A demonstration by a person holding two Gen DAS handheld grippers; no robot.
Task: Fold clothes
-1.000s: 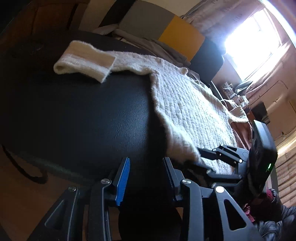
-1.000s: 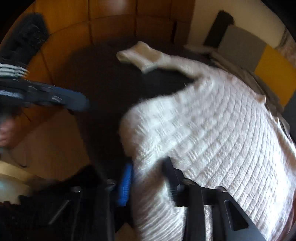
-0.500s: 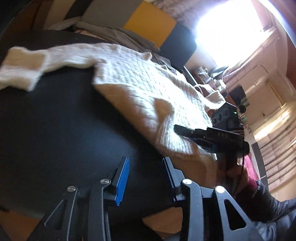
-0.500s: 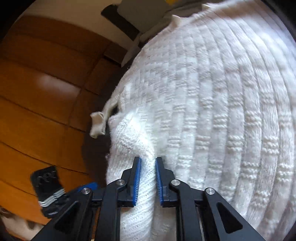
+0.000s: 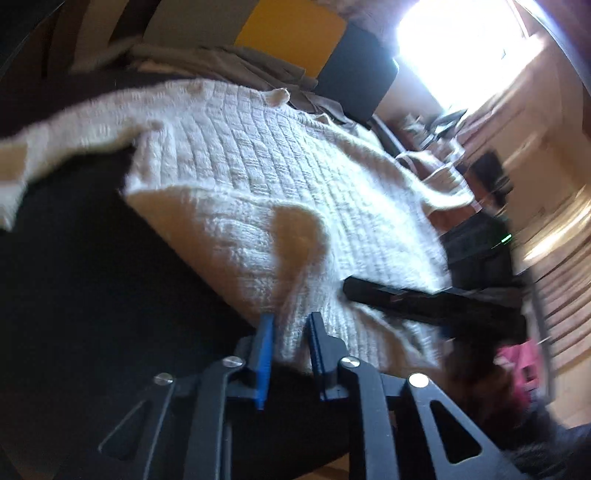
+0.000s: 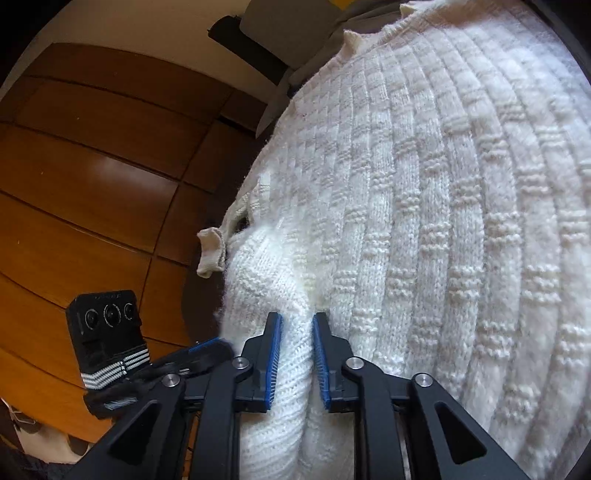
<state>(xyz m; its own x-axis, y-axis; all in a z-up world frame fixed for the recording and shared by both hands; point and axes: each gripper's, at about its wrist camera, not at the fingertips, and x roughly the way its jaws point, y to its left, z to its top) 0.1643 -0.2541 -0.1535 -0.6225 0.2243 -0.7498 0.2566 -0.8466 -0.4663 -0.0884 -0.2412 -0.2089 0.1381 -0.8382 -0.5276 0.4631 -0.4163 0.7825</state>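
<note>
A cream knitted sweater (image 5: 280, 177) lies spread on a black table (image 5: 74, 295), one sleeve stretching to the left. My left gripper (image 5: 290, 325) is shut on the sweater's near hem edge. My right gripper (image 6: 297, 325) is shut on a bunched fold of the sweater (image 6: 443, 221), which fills most of the right wrist view. The right gripper also shows in the left wrist view (image 5: 424, 299) as a dark bar lying on the hem to the right. The left gripper shows in the right wrist view (image 6: 207, 350) at lower left, next to the cloth.
A grey, yellow and black cushioned backrest (image 5: 291, 33) with grey cloth (image 5: 236, 70) stands behind the table. A bright window (image 5: 454, 48) is at the upper right. Wooden panelling (image 6: 92, 184) is on the left in the right wrist view.
My left gripper has moved right to the hem and shut on it. My right gripper went from open at the hem to shut on a fold, and holds it still.
</note>
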